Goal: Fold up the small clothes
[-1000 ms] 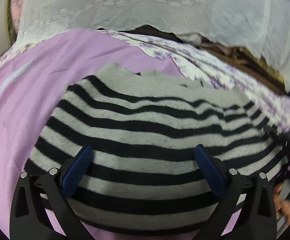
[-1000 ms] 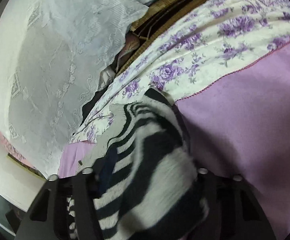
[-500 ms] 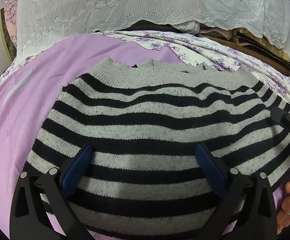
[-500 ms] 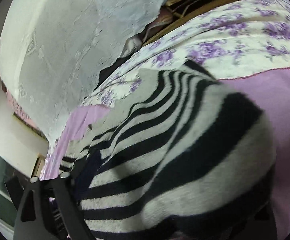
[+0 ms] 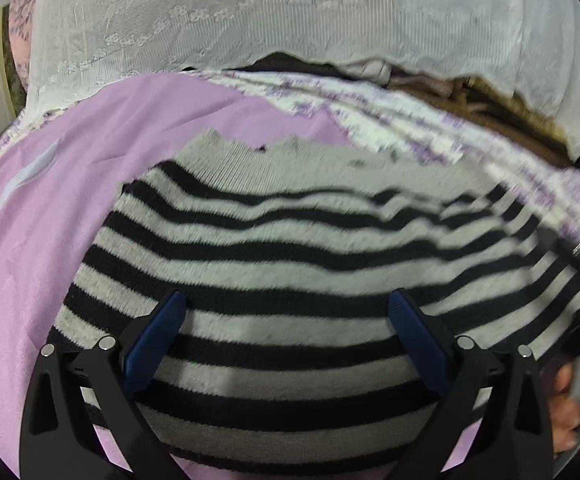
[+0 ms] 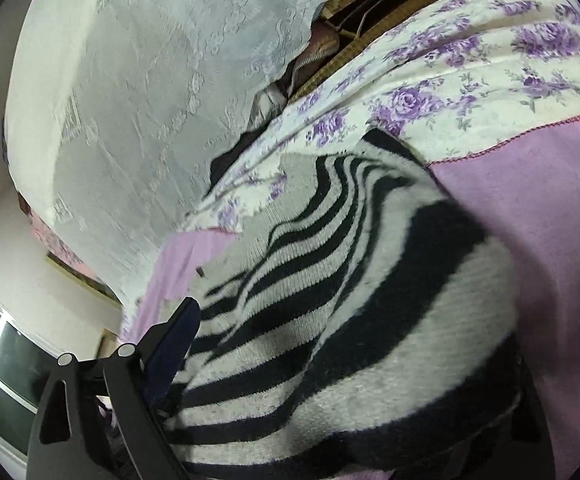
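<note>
A grey and black striped knit sweater (image 5: 290,264) lies on a lilac bedspread (image 5: 50,240), its ribbed grey hem at the far side. My left gripper (image 5: 286,308) is open, its blue-padded fingers (image 5: 158,328) spread wide just above the sweater's near part. In the right wrist view the sweater (image 6: 369,340) is bunched up and draped over the right gripper. Only that gripper's left finger (image 6: 170,344) shows; the other is hidden under the knit, so its state is unclear.
A white lace cloth (image 5: 290,20) hangs over the headboard at the back. A floral purple sheet (image 6: 469,80) borders the lilac bedspread. A window (image 6: 10,380) shows at the far left. A hand (image 5: 569,408) holds the right gripper beside the sweater.
The right gripper has tilted, and the bunched sweater over it has sunk lower and to the right in its view. The left gripper stays open over the sweater, with slight camera shift.
</note>
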`<state>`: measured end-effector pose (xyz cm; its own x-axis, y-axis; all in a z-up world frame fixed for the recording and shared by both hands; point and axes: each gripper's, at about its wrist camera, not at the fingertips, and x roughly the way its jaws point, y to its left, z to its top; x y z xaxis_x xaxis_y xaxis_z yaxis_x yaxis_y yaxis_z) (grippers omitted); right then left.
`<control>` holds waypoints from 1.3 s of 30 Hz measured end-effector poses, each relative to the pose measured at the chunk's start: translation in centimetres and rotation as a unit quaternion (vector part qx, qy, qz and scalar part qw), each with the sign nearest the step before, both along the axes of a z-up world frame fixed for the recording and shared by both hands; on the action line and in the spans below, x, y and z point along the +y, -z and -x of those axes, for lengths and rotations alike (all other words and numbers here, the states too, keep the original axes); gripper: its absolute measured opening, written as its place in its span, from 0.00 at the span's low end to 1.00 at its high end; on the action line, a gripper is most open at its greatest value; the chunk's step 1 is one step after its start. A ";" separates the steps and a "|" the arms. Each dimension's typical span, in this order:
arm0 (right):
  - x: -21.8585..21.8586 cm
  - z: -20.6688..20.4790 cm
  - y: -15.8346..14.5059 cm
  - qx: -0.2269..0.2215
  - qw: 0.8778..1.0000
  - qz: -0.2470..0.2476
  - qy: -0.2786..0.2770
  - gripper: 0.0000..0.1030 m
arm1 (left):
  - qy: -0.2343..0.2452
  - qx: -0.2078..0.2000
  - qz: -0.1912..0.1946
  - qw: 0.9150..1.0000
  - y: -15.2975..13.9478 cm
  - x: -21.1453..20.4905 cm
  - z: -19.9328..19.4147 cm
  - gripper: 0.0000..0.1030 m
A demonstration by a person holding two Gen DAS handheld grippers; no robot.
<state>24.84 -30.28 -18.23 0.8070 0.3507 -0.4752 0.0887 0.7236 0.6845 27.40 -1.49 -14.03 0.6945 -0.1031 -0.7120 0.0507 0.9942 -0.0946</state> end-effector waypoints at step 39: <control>-3.3 0.4 2.3 0.005 0.992 -0.098 0.082 0.19 | 0.001 0.019 -0.037 0.999 1.1 0.1 0.4 0.96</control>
<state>24.42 -33.56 -20.49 0.8559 0.3019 -0.4198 0.2017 0.5527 0.8086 26.99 -1.40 -15.09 0.6672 -0.0514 -0.7431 0.0510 0.9984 -0.0233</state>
